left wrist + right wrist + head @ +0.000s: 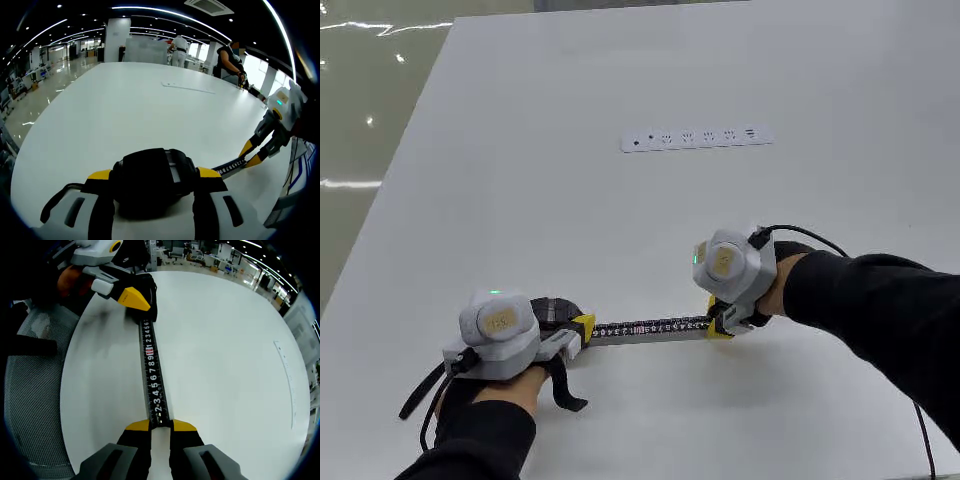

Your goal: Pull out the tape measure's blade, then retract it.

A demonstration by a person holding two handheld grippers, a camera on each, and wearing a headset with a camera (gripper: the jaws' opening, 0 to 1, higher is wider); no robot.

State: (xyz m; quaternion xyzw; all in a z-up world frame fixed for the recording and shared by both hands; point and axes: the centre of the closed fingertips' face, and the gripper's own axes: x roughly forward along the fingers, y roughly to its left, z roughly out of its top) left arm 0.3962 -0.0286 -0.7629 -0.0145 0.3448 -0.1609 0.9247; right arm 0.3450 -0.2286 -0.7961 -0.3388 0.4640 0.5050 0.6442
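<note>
White counter [620,230] carries the black tape measure [552,310], clamped in the left tool [155,175]; right tool [161,427] pinches the blade [149,360] tip, blade extended flat between them.

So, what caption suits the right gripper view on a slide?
Right gripper pinches the blade, drawn out from the case in the left gripper.
</note>
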